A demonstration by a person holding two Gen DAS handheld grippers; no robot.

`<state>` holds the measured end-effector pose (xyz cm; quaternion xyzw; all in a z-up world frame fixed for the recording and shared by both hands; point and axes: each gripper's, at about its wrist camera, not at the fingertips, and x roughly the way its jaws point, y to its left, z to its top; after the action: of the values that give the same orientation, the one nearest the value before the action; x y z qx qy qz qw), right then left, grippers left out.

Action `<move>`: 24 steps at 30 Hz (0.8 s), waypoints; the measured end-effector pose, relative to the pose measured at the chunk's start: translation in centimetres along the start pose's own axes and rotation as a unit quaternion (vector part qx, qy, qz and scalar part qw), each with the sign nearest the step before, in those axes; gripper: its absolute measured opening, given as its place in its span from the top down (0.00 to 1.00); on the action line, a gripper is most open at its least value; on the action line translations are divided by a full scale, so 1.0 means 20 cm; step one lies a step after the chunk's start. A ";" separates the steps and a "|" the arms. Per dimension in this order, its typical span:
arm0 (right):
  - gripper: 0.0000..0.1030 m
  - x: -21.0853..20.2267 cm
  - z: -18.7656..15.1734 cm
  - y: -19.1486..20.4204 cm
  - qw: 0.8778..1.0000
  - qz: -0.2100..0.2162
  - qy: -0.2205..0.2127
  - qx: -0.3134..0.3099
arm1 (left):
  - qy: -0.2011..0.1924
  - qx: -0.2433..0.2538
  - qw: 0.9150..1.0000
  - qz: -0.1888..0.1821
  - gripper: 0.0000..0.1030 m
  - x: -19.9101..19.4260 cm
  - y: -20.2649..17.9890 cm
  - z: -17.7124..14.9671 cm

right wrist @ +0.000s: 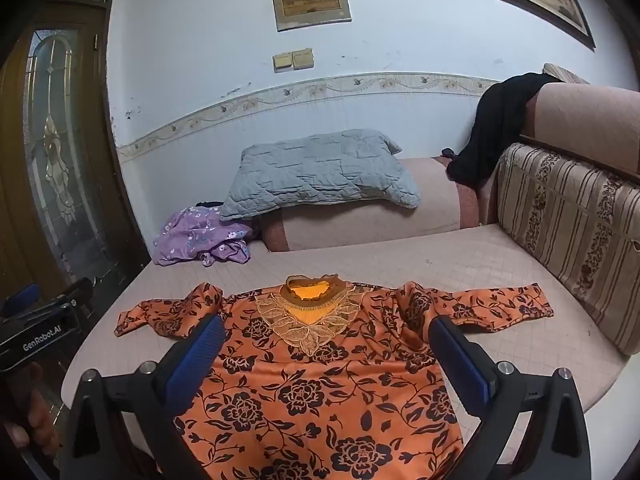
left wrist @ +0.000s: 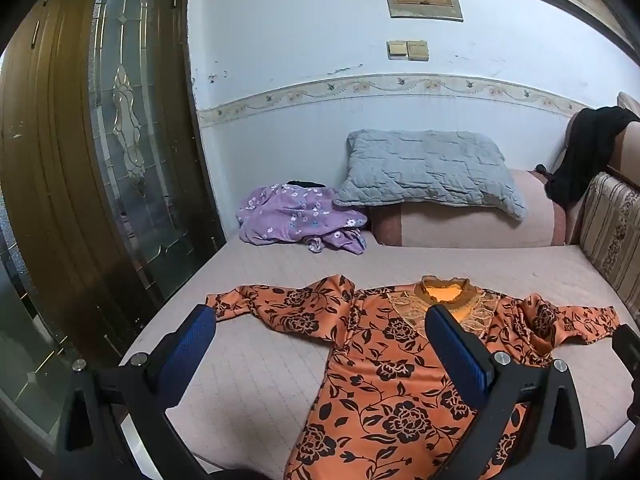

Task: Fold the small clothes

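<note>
An orange blouse with black flowers (left wrist: 384, 364) lies spread flat on the pink mattress (left wrist: 256, 360), collar at the far end and both sleeves out to the sides. It also shows in the right wrist view (right wrist: 320, 380). My left gripper (left wrist: 320, 316) is open and empty, held above the blouse's left half. My right gripper (right wrist: 328, 328) is open and empty, held above the blouse's middle. The left gripper's body shows at the left edge of the right wrist view (right wrist: 36, 328).
A crumpled purple floral garment (left wrist: 296, 216) lies at the mattress's far left, next to a pink bolster (left wrist: 472, 220) bearing a grey pillow (left wrist: 428, 168). A black cloth (right wrist: 492, 128) hangs over the striped sofa back (right wrist: 568, 232) on the right. A wooden glass door (left wrist: 100, 140) stands left.
</note>
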<state>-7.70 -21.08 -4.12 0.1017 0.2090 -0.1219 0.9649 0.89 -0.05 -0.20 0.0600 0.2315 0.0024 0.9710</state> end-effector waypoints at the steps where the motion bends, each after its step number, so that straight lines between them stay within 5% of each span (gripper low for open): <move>1: 0.00 0.00 0.00 0.00 1.000 -0.003 0.005 -0.003 | -0.001 -0.001 1.000 0.002 0.00 0.00 0.00 0.00; 24: 0.00 0.01 -0.02 0.00 1.000 0.000 0.007 0.002 | 0.003 -0.007 1.000 0.011 0.00 0.02 0.04 -0.03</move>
<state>-7.62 -21.12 -4.61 0.1042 0.2156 -0.1211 0.9633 0.92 0.85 -0.86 0.0562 0.2341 0.0149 0.9705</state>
